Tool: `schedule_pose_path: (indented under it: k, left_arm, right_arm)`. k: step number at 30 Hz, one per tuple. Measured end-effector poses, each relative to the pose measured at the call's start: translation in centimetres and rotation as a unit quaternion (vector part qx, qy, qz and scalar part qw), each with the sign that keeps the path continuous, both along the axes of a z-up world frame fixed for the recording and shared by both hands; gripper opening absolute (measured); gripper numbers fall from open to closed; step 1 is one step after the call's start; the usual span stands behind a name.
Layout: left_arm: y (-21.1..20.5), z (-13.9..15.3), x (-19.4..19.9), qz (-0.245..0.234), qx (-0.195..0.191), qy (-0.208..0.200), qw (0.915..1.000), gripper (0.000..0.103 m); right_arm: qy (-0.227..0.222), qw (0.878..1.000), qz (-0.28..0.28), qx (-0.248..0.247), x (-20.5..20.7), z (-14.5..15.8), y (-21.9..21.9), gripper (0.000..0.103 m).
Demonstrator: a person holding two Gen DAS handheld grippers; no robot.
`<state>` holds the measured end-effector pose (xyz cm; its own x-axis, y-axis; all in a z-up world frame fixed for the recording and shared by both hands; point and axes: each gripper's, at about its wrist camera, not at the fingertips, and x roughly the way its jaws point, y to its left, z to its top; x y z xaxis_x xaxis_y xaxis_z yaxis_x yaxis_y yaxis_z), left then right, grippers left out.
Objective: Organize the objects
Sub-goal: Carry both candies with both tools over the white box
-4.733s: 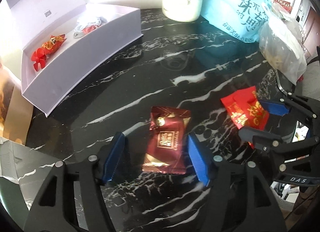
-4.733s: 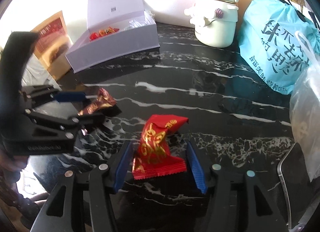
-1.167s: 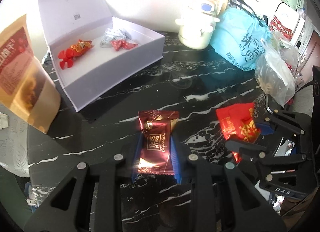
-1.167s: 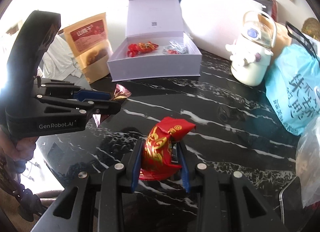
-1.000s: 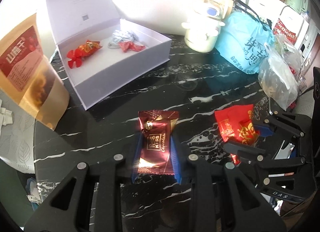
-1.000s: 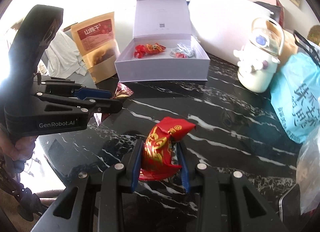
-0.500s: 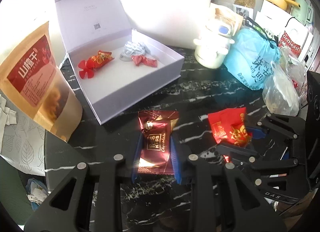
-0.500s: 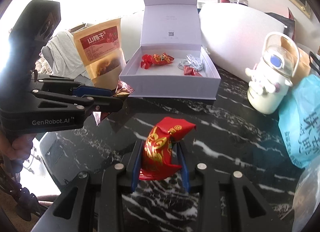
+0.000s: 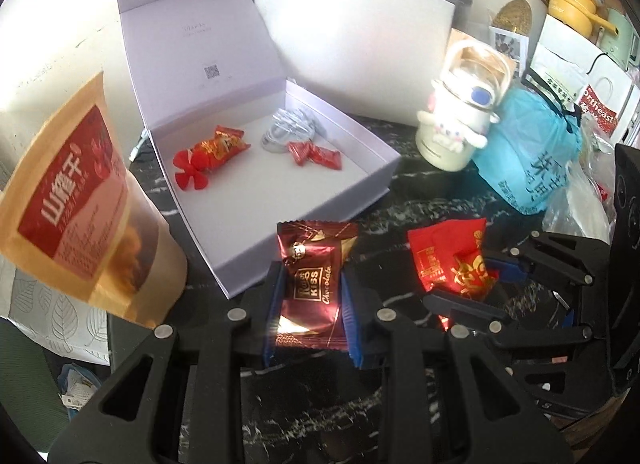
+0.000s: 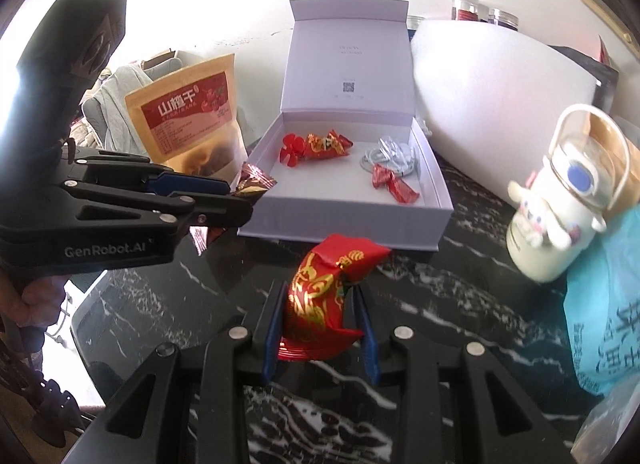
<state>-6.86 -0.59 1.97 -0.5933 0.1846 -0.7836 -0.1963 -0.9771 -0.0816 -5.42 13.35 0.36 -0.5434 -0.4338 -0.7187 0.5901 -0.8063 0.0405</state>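
My left gripper (image 9: 312,284) is shut on a dark red chocolate packet (image 9: 314,276), held above the black marble table just short of the near wall of an open white box (image 9: 320,208). My right gripper (image 10: 320,296) is shut on a bright red and gold candy packet (image 10: 324,292), also raised in front of the box (image 10: 340,226). Inside the box lie a red flower-ended candy (image 9: 212,150), a small red candy (image 9: 316,154) and a silvery wrapped piece (image 9: 288,130). Each gripper shows in the other's view: the left gripper (image 10: 236,194) and the right gripper (image 9: 476,280).
An orange snack pouch (image 9: 80,200) stands left of the box. A white character jug (image 9: 460,120) and a blue plastic bag (image 9: 536,160) stand at the right, with a clear bag behind. A large white cushion (image 10: 492,96) lies behind the box. A hand (image 10: 32,300) holds the left gripper.
Both grippers closed on their packets, lifted them off the table and carried them toward the open box, which now looms larger and nearer in both views.
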Motion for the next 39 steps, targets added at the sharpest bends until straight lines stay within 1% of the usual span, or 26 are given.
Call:
schedule_pose_path:
  k: [9,13,20,30,39]
  left_arm:
    - [-0.2,1.0,-2.7,0.014,-0.011,0.016,0.9997,0.026]
    - [-0.2,1.1,-4.2,0.013,-0.008,0.020,0.9997,0.026]
    - [0.2,1.0,-7.1,0.020,-0.025,0.026,0.9992,0.026]
    - [-0.7,0.9,-10.4,0.042,-0.041,0.034,0.9977,0.026]
    - [-0.7,1.2,-13.6,0.060,-0.063,0.055,0.9947,0.026]
  right_arm:
    - [0.009,1.000,0.013,0.000,-3.2,1.0,-1.0,0.033]
    - [0.010,1.000,0.012,0.002,-5.1,1.1,-1.0,0.033]
    - [0.011,1.000,0.009,0.005,-8.3,1.0,-1.3,0.033]
    - [0.014,1.000,0.017,0.002,-12.4,1.2,-2.5,0.033]
    - [0.020,1.000,0.024,-0.006,-16.3,1.4,-3.6,0.033]
